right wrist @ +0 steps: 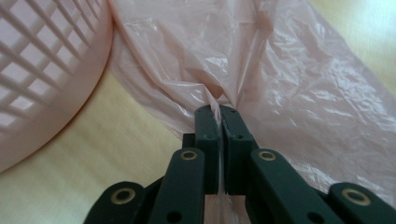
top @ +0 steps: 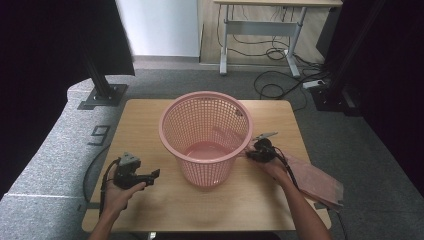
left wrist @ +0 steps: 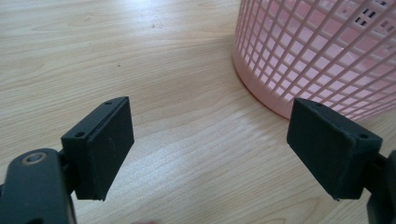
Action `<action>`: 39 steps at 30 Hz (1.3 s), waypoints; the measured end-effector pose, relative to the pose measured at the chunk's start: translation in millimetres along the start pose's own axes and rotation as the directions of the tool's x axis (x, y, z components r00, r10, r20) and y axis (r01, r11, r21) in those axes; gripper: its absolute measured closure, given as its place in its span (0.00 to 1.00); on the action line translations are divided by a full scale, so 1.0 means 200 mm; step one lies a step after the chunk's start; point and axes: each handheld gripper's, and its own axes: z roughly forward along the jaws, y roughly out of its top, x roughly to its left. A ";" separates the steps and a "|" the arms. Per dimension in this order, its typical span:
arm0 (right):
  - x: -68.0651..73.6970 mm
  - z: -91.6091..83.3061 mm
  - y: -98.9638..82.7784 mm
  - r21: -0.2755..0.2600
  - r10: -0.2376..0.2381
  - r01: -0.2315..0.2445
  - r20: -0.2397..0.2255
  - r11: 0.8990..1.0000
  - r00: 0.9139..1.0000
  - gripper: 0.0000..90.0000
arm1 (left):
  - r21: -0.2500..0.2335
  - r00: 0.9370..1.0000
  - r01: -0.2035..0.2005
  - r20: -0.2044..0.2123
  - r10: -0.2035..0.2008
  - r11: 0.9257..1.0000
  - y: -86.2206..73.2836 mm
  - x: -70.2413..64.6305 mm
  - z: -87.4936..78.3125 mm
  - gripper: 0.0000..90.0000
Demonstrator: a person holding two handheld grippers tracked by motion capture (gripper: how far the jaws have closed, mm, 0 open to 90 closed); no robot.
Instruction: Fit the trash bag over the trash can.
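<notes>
At about four o'clock from the pink basket (top: 206,137), the right claw (right wrist: 219,111) is pinching the thin pink plastic bag (right wrist: 299,88), which looks light, limp and slippery, best gripped at a gathered fold, while the left claw (left wrist: 210,144) stands spread over the worktop (left wrist: 140,70).

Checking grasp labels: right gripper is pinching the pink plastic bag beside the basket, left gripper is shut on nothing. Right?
Not quite: the left gripper is open, jaws wide apart over bare table, per the left gripper view. The right gripper does pinch the pink plastic bag beside the basket.
</notes>
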 end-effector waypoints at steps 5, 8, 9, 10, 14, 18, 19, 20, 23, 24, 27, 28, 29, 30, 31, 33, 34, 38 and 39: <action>-0.01 -0.15 -0.08 -0.009 0.016 -0.016 -0.051 1.000 0.999 0.97 | 0.001 1.000 0.011 0.001 -0.011 1.000 0.00 0.02 0.00 0.16; 0.00 -0.23 -0.14 -0.016 0.014 -0.015 -0.057 1.000 0.998 0.97 | 0.000 1.000 0.013 0.001 -0.013 1.000 0.00 0.02 0.00 0.16; 0.00 -0.25 -0.16 0.001 0.008 -0.008 -0.054 1.000 0.999 0.97 | -0.002 1.000 0.011 0.002 -0.011 1.000 0.00 0.02 0.00 0.16; 0.00 -0.25 -0.16 0.001 0.008 -0.008 -0.054 1.000 0.999 0.97 | -0.002 1.000 0.011 0.002 -0.011 1.000 0.00 0.02 0.00 0.16; 0.00 -0.27 -0.21 0.021 -0.005 0.005 -0.029 1.000 1.000 0.95 | -0.004 1.000 0.005 0.000 -0.005 1.000 0.00 0.00 -0.01 0.16; 0.02 -0.24 -0.21 0.017 -0.039 0.039 -0.027 0.999 0.999 0.57 | -0.002 1.000 0.003 -0.002 -0.003 1.000 0.00 0.01 -0.01 0.16; 0.05 -0.23 -0.20 -0.008 -0.084 0.084 0.000 0.996 0.996 0.32 | 0.000 1.000 0.007 -0.003 -0.007 1.000 0.00 0.01 0.00 0.16; 0.07 -0.22 -0.19 -0.021 -0.115 0.115 0.034 0.993 0.993 0.25 | 0.000 1.000 0.007 -0.003 -0.007 1.000 0.00 0.01 0.00 0.16; 0.08 -0.17 -0.16 -0.031 -0.134 0.135 0.039 0.990 0.990 0.13 | 0.003 1.000 0.004 -0.002 -0.004 1.000 0.00 0.01 0.00 0.16; 0.07 -0.15 -0.15 -0.003 -0.136 0.136 0.036 0.991 0.990 0.11 | 0.004 1.000 0.002 -0.003 -0.002 1.000 0.00 0.01 0.00 0.16; 0.06 -0.10 -0.13 0.022 -0.139 0.138 0.038 0.990 0.990 0.06 | 0.003 1.000 0.003 -0.005 -0.003 1.000 0.00 0.01 0.00 0.16; 0.06 -0.09 -0.13 0.028 -0.147 0.146 0.045 0.989 0.988 0.06 | 0.003 1.000 0.003 -0.005 -0.003 1.000 0.00 0.01 0.00 0.16; 0.06 -0.08 -0.13 0.032 -0.154 0.152 0.047 0.988 0.987 0.06 | 0.004 1.000 0.005 -0.005 -0.005 1.000 0.00 0.01 0.00 0.16; 0.06 -0.08 -0.13 0.032 -0.154 0.152 0.047 0.988 0.987 0.06 | 0.004 1.000 0.005 -0.005 -0.005 1.000 0.00 0.01 0.00 0.16; 0.06 -0.05 -0.13 0.043 -0.154 0.153 0.044 0.987 0.987 0.04 | 0.005 1.000 0.008 -0.006 -0.007 1.000 -0.01 0.01 0.01 0.16; 0.04 -0.05 -0.13 0.044 -0.118 0.116 0.051 0.992 0.992 0.04 | 0.007 1.000 0.007 -0.005 -0.007 1.000 -0.01 0.01 0.01 0.16; 0.04 -0.05 -0.13 0.044 -0.118 0.116 0.051 0.992 0.992 0.04 | 0.007 1.000 0.007 -0.005 -0.007 1.000 -0.01 0.01 0.01 0.16; -0.02 -0.06 -0.13 0.017 -0.083 0.083 0.066 0.996 0.994 0.17 | 0.007 1.000 0.006 -0.004 -0.006 1.000 -0.01 0.01 0.01 0.16; -0.03 -0.07 -0.13 0.009 -0.079 0.078 0.072 0.997 0.994 0.21 | 0.007 1.000 0.005 -0.004 -0.005 1.000 -0.01 0.01 0.01 0.16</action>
